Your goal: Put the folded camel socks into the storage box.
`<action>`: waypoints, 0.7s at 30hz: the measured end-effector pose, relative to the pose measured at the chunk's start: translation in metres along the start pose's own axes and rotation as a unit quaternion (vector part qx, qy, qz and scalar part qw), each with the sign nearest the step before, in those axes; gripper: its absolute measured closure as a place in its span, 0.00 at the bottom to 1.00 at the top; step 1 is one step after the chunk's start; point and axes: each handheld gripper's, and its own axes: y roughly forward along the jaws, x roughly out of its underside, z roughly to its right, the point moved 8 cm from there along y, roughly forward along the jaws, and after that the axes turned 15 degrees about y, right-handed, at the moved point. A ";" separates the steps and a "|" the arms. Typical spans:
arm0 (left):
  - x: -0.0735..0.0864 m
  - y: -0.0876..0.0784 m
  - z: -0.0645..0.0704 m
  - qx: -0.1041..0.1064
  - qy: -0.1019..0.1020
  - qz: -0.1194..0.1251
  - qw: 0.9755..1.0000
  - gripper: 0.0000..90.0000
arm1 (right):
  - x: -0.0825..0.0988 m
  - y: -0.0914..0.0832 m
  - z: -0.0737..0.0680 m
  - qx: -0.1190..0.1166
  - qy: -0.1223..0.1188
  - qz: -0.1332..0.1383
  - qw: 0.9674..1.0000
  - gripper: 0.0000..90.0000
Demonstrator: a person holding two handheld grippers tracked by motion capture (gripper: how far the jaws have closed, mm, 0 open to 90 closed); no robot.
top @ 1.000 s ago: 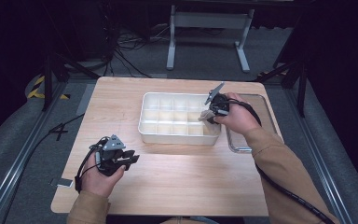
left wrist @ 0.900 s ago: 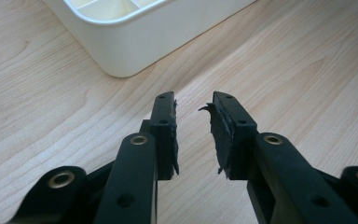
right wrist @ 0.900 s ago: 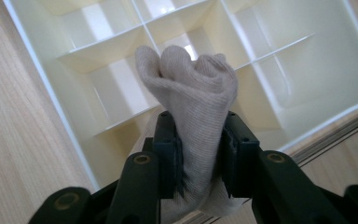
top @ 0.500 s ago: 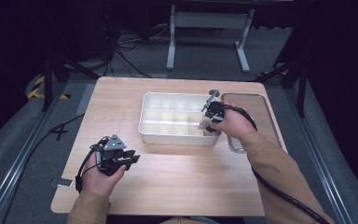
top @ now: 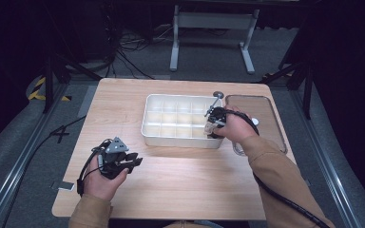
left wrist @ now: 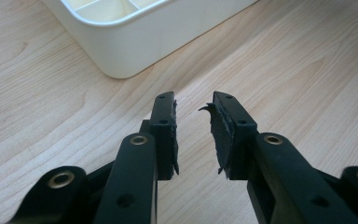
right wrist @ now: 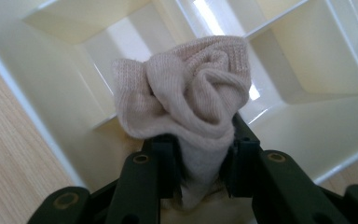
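One rolled-up sock (right wrist: 186,88) is pinched tight in the right claw (top: 212,124), right over a corner pocket of the white tray (top: 171,137). It looks like the putting-in step. Next, lower it in and let go. The left claw (left wrist: 193,128) rests half open and empty on the tabletop (top: 185,185).

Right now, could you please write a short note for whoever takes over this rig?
Right gripper: jaws shut on a rolled beige sock, held over the near right corner of the white divided tray, above a compartment.
Left gripper: jaws open, nothing between them, over bare wooden table near the tray's left front corner.
Clear lid: flat on the table, right of the tray.
Done: sock picked up and brought to the tray.
Left: lower it into a compartment and release; the compartments in view look empty.
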 end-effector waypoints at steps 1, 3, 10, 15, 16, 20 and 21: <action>0.000 0.000 0.000 0.000 0.000 -0.001 1.000 0.79 | 0.000 0.001 0.000 0.000 0.002 -0.002 1.000 0.78; 0.001 0.000 0.000 0.000 0.000 -0.004 1.000 0.79 | 0.001 0.003 0.000 -0.003 0.006 -0.009 1.000 0.78; 0.000 0.001 0.001 0.001 0.000 -0.003 1.000 0.79 | 0.001 0.009 0.000 -0.010 0.019 -0.025 0.999 0.78; 0.000 0.001 0.001 0.000 0.002 -0.002 1.000 0.79 | 0.001 0.011 -0.001 -0.007 0.023 -0.032 0.999 0.76; 0.000 0.001 0.000 0.000 0.001 -0.003 1.000 0.79 | 0.001 0.009 0.000 -0.007 0.022 -0.030 0.999 0.75; 0.000 0.001 0.000 0.000 -0.001 -0.002 1.000 0.78 | 0.000 0.000 -0.002 -0.003 0.014 -0.022 1.000 0.65; 0.000 0.001 0.000 0.001 0.001 -0.001 1.000 0.78 | 0.000 -0.003 -0.001 0.005 0.015 -0.022 1.000 0.63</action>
